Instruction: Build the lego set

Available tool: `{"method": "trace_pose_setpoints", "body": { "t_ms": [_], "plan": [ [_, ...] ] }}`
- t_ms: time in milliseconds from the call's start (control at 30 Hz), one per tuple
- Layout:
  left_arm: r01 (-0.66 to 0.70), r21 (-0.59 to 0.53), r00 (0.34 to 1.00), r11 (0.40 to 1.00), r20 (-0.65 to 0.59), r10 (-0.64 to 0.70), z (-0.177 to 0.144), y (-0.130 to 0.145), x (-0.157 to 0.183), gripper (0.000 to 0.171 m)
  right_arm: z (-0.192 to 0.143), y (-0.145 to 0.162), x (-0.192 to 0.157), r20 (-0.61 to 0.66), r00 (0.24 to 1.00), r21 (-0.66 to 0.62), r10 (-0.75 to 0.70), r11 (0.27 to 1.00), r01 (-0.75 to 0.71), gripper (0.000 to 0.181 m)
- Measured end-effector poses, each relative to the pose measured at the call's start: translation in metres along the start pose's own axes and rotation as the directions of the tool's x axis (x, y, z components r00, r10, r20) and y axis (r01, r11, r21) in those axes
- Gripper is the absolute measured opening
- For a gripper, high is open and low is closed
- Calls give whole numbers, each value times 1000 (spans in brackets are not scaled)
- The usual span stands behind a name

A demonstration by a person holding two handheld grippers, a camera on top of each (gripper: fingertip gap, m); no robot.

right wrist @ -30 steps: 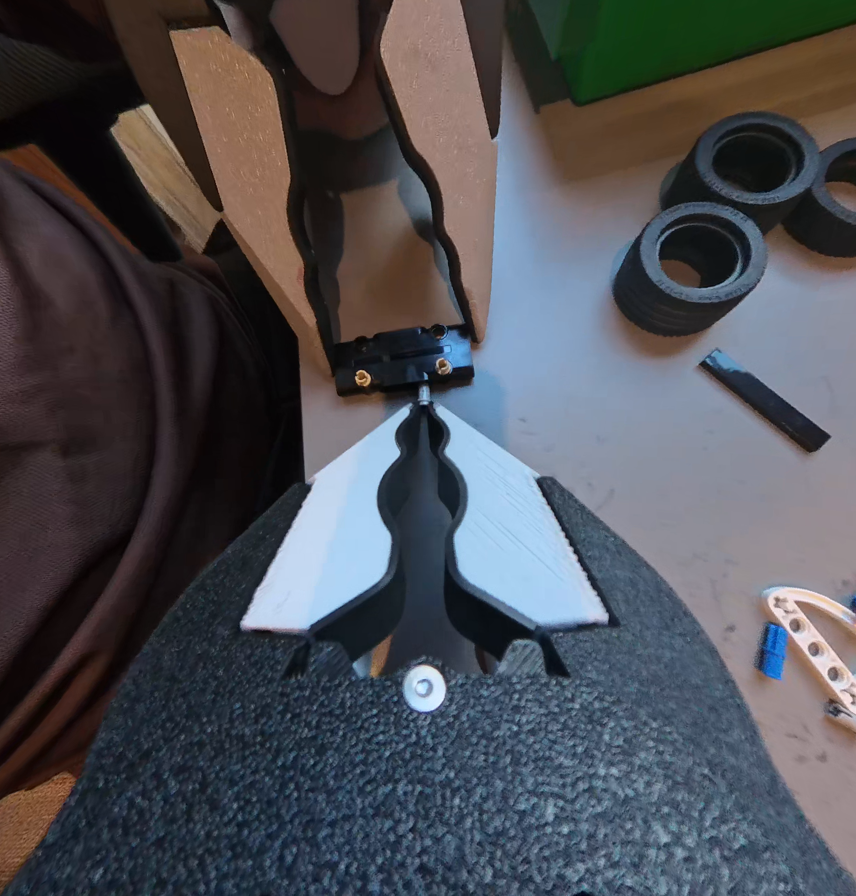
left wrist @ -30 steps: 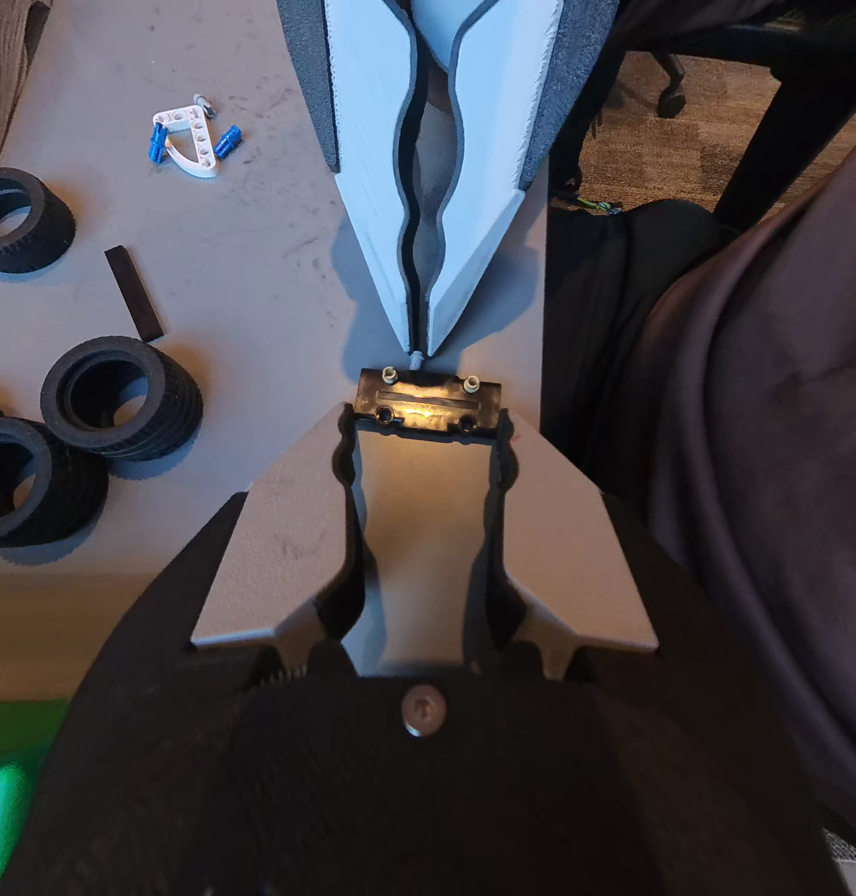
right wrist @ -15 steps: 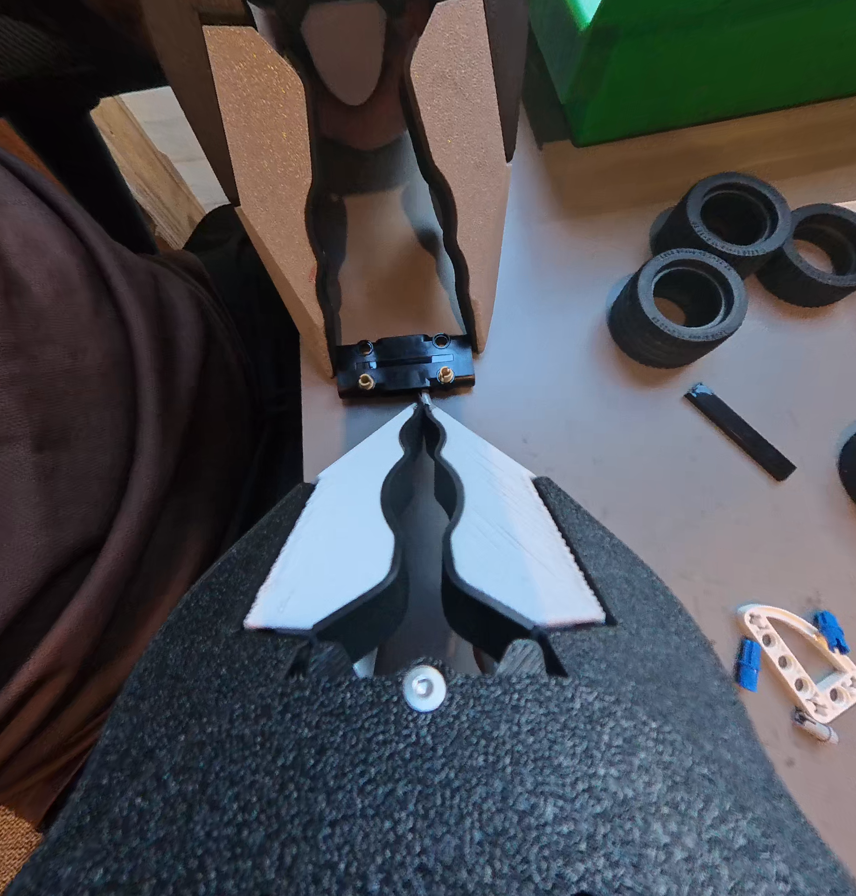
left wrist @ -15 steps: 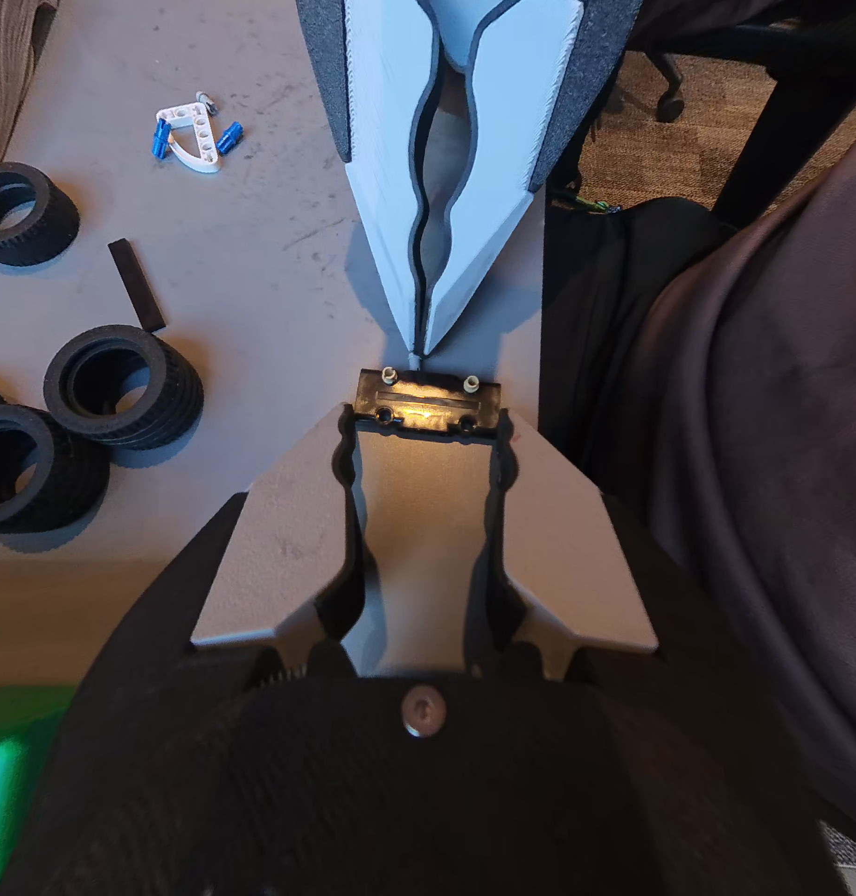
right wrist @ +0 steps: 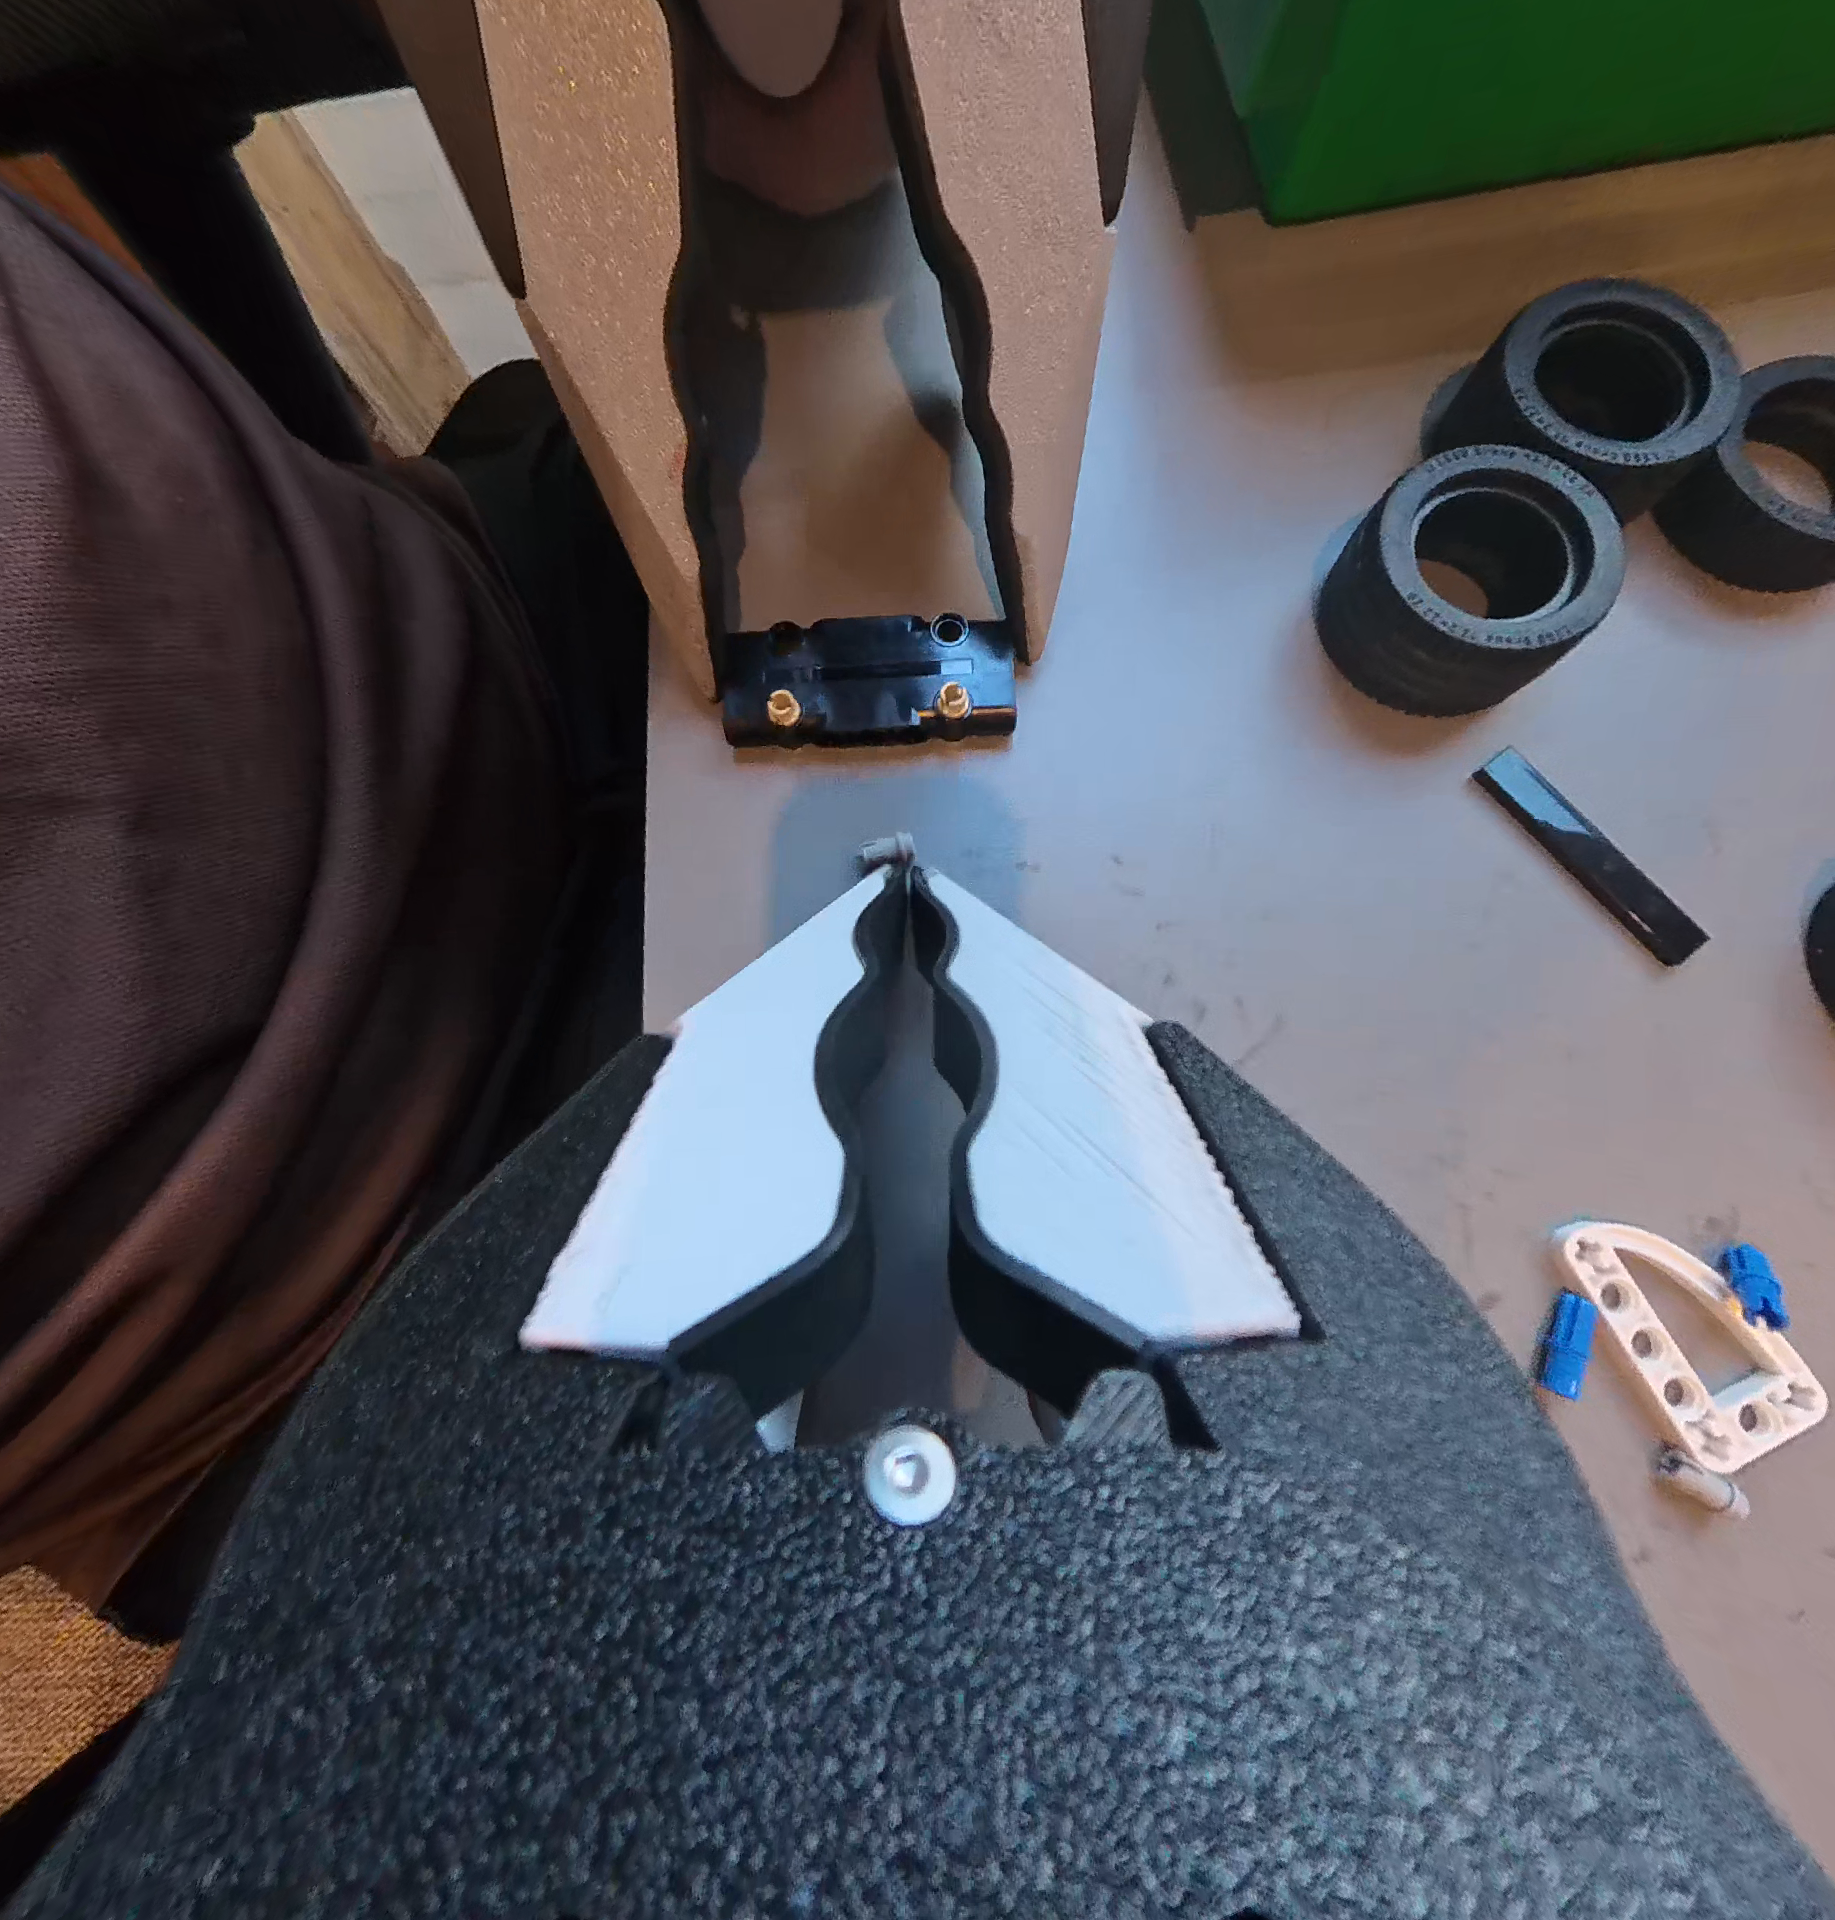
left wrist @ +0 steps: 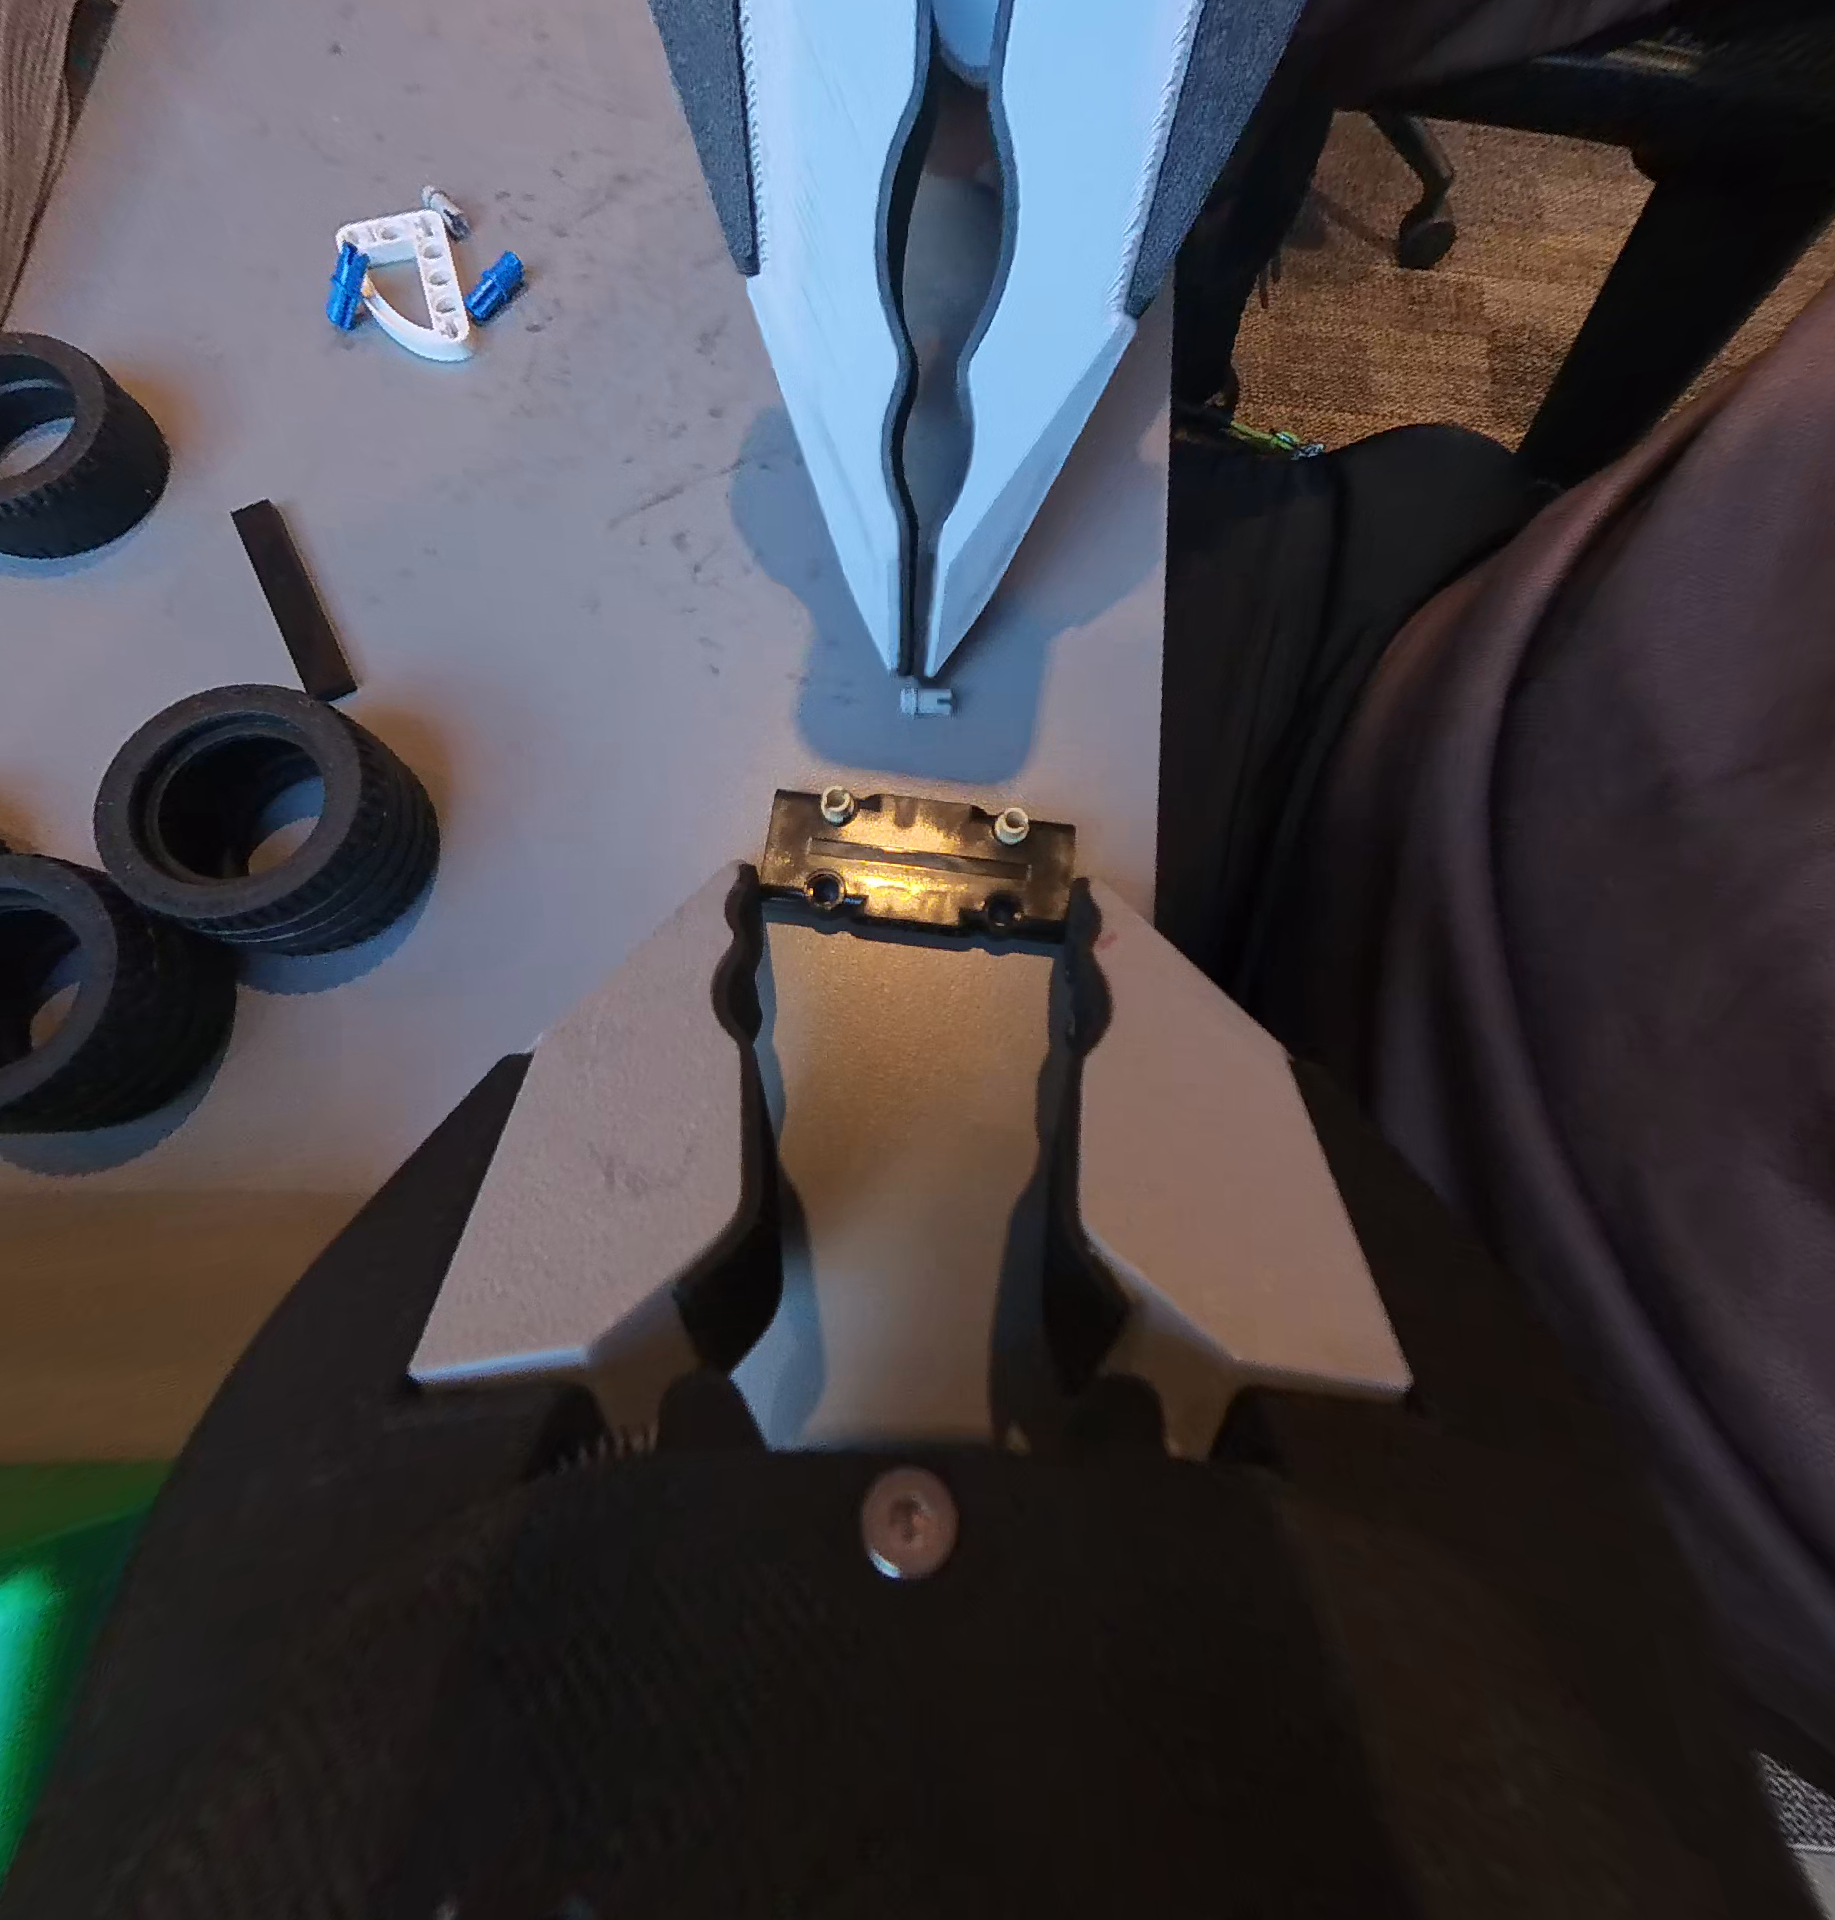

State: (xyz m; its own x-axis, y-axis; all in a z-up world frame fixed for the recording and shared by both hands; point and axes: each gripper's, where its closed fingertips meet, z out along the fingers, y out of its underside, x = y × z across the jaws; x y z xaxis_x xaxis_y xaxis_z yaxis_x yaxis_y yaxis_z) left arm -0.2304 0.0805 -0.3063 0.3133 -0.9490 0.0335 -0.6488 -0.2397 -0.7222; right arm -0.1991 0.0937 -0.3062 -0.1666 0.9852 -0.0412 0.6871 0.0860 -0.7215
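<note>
Gripping the black block [left wrist: 918, 873] above the tabletop [left wrist: 580, 520] edge, the left hand-held gripper [left wrist: 918, 914] faced the right hand-held gripper [right wrist: 897, 883], barely pinching a grey pin [right wrist: 885, 850]; it looked ready to slip free.

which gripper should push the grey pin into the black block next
Right. The right gripper already pinches the grey pin, aimed at the black block, which the left gripper merely steadies.
</note>
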Motion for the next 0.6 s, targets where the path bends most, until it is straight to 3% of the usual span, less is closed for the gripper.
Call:
{"method": "trace_pose_setpoints", "body": {
  "t_ms": [400,533,600],
  "plan": [
    [10,0,1000,1000,19,-10,1,-1,-2,57,-8,7,1,17,993,-8,-114,993,114,17],
    [12,0,1000,1000,19,-12,1,-1,-2,57,-5,5,0,50,986,-9,-160,987,161,17],
    [12,-1,1000,1000,24,-12,1,-2,-2,57,-3,4,-3,82,986,-11,-143,990,144,7]
  ]
}}
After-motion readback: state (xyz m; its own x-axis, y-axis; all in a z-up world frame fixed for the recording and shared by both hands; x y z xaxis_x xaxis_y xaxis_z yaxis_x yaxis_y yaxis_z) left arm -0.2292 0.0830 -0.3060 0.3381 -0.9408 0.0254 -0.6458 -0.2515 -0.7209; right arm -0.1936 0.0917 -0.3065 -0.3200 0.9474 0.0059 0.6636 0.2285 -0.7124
